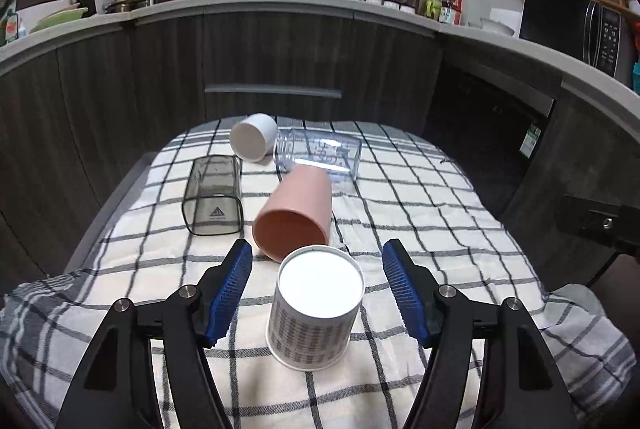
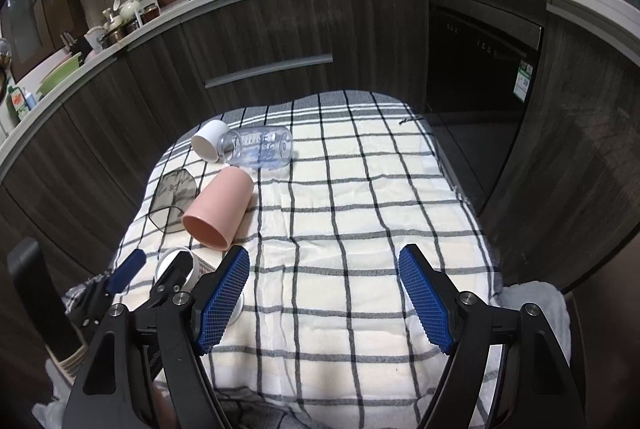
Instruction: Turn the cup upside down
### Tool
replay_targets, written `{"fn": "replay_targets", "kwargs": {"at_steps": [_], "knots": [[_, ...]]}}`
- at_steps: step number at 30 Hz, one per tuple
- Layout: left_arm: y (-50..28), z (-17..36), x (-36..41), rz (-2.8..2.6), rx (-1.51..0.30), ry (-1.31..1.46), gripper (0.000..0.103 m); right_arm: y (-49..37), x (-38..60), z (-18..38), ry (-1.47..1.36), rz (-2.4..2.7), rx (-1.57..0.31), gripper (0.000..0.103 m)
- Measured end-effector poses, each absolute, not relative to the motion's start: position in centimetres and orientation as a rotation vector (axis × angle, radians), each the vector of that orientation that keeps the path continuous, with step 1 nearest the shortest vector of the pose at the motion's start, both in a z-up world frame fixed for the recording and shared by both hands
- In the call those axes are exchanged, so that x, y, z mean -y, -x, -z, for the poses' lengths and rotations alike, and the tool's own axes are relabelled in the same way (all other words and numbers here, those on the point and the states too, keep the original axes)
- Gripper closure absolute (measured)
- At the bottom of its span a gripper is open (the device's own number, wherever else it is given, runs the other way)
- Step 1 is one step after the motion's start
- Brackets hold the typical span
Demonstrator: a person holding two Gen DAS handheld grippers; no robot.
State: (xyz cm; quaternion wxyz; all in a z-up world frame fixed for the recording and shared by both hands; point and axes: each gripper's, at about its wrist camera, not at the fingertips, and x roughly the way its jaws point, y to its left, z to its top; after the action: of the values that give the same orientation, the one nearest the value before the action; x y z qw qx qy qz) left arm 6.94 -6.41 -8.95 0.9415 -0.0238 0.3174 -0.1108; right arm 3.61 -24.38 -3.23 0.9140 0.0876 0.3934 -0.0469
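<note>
A white paper cup with a grey printed pattern (image 1: 314,309) stands upside down on the checked cloth, its flat base facing up. My left gripper (image 1: 317,261) is open, its blue pads on either side of the cup and clear of it. In the right wrist view the cup (image 2: 197,265) is mostly hidden behind the left gripper (image 2: 156,267). My right gripper (image 2: 324,265) is open and empty above bare cloth to the right of the cup.
A pink cup (image 1: 294,215) lies on its side just beyond the paper cup. A smoky square tumbler (image 1: 213,195), a white cup (image 1: 253,137) and a clear glass (image 1: 318,153) also lie on their sides farther back. Dark kitchen cabinets (image 1: 280,57) stand behind the table.
</note>
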Motion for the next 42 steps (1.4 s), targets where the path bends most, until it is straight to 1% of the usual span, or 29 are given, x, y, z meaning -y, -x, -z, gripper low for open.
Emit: {"fn": "replay_targets", "kwargs": {"at_steps": [12,18,22,24,33,38,42], "knots": [[-4.1,3.3,3.5,0.179,-0.577,0.089,0.036,-0.8,21.7,-1.3,-0.119,0.087,-0.712,0.026],[-2.9,0.7,1.5,0.162,-0.576,0.126,0.036,0.4,19.4,-3.9,-0.082,0.068,-0.666,0.026],[-1.3,-1.3,0.1,0.130,-0.583,0.134,0.028,1.6,18.4,-5.7,-0.073,0.067,-0.635,0.026],[-0.8,-1.8,-0.4,0.113,-0.603,0.130,0.028,2.2,18.0,-6.3,-0.074,0.072,-0.625,0.023],[2.0,-4.5,-1.9,0.071,-0.658,0.117,0.028,4.5,16.5,-8.6,-0.071,0.082,-0.579,0.021],[3.2,-5.3,-2.2,0.051,-0.649,0.111,0.020,5.4,15.8,-8.9,-0.059,0.081,-0.572,0.020],[3.6,-5.7,-2.6,0.027,-0.632,0.105,0.019,5.9,15.9,-9.2,-0.063,0.084,-0.550,0.017]]}}
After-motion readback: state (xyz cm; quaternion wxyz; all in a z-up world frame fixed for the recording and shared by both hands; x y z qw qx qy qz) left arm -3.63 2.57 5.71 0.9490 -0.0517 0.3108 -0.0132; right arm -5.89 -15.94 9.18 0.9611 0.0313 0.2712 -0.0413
